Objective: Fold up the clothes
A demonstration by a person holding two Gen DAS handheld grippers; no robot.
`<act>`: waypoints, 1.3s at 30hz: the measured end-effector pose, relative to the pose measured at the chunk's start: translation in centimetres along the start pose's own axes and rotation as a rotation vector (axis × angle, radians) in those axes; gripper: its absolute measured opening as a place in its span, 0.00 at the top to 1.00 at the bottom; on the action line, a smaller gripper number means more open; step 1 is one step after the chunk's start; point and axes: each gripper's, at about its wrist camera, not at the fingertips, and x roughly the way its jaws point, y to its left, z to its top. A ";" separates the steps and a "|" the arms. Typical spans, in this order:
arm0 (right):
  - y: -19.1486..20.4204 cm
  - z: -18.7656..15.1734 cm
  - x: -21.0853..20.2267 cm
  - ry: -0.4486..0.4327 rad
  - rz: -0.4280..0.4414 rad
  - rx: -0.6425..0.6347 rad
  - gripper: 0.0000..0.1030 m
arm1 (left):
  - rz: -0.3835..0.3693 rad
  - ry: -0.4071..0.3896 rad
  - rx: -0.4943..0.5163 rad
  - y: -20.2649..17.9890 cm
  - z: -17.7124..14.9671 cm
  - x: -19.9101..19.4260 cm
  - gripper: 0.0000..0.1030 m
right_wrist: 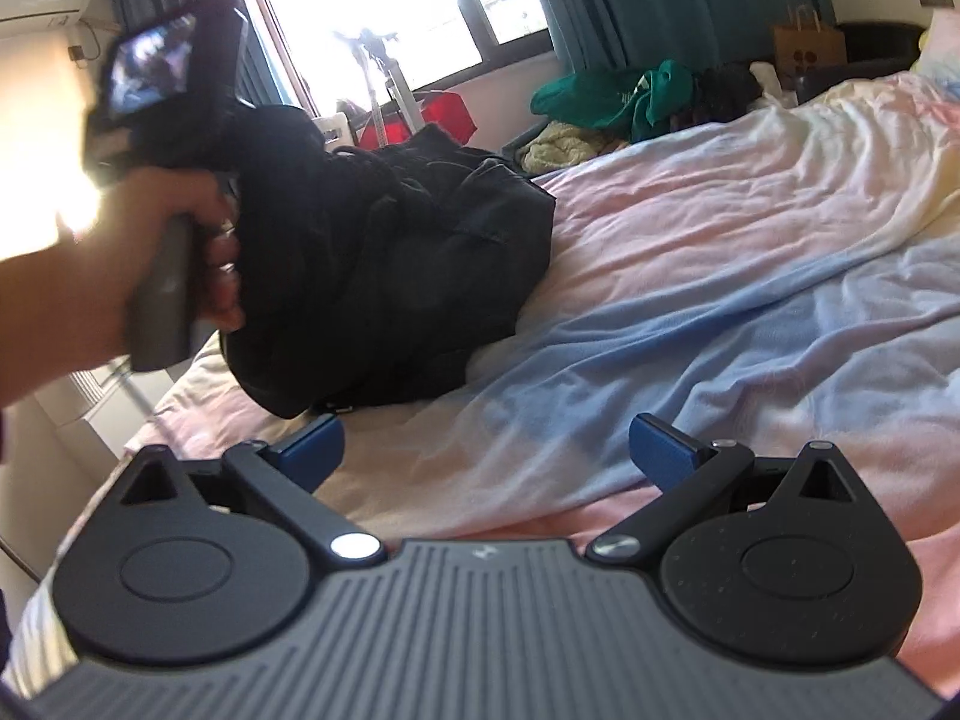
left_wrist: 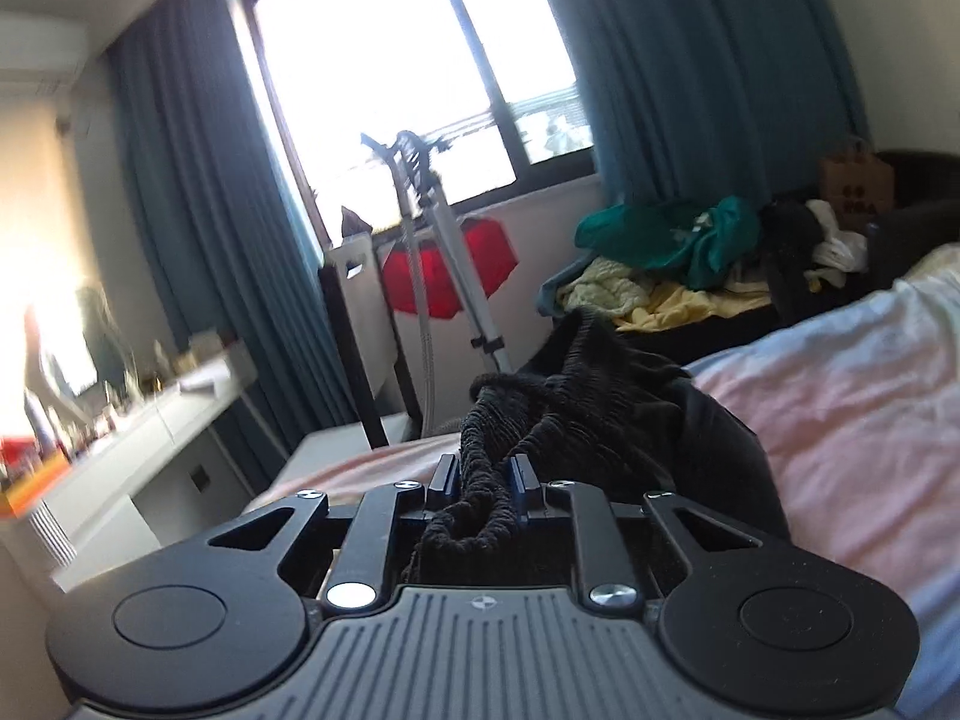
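The black garment (right_wrist: 390,252) is bunched in a dark heap at the near left part of the bed (right_wrist: 750,228), lifted at one end. Its ribbed elastic waistband (left_wrist: 528,420) runs between the fingers of the left tongs (left_wrist: 483,474), which are pressed together and pinch that band. From the right wrist view the left hand (right_wrist: 162,240) grips the handle of that tool above the heap. The right tongs (right_wrist: 483,447) hang over the pink and blue bed sheet (right_wrist: 690,312) just in front of the garment, spread wide and holding nothing. Beyond the bed lies a pile of green and yellow clothes (left_wrist: 666,258) under the window (left_wrist: 408,66) with teal curtains (left_wrist: 708,60).
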 end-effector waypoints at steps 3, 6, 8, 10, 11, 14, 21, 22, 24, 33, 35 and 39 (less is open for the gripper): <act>0.0 0.1 -0.4 -0.031 -0.017 -0.015 0.00 | -0.047 -0.061 0.052 0.5 -1.6 -5.5 0.82; -0.2 0.3 -0.9 -0.060 -0.039 -0.015 0.00 | -0.112 -0.095 0.090 1.7 -4.5 -11.0 0.84; -0.2 0.4 -1.3 -0.072 -0.039 -0.016 0.00 | -0.163 -0.093 0.094 2.7 -6.9 -14.4 0.87; 0.1 0.5 -1.9 -0.090 -0.039 -0.033 0.00 | -0.199 -0.073 0.100 3.5 -9.7 -17.3 0.95; 0.3 0.5 -2.2 -0.098 -0.040 -0.043 0.00 | -0.209 -0.062 0.109 3.8 -11.2 -18.4 0.95; 0.9 0.5 -2.7 -0.108 -0.044 -0.068 0.00 | -0.279 0.005 0.124 4.5 -15.8 -20.8 0.94; 2.7 0.4 -4.5 -0.114 -0.053 -0.118 0.00 | -0.322 0.103 -0.012 5.7 -21.7 -22.1 0.92; 3.0 0.4 -4.9 -0.121 -0.054 -0.128 0.00 | -0.327 0.120 -0.046 6.0 -21.9 -22.0 0.88; 3.4 0.4 -5.5 -0.140 -0.049 -0.150 0.00 | -0.330 0.129 -0.091 6.9 -21.8 -22.0 0.81; 3.0 0.4 -4.2 -0.094 -0.052 -0.110 0.00 | -0.378 0.108 -0.268 7.9 -19.5 -19.5 0.42; 2.9 0.5 -4.0 -0.099 -0.047 -0.103 0.00 | -0.391 0.130 -0.275 7.3 -19.4 -18.7 0.42; 2.9 0.6 -3.0 -0.096 0.006 -0.131 0.00 | -0.411 0.138 -0.295 6.9 -20.4 -17.9 0.41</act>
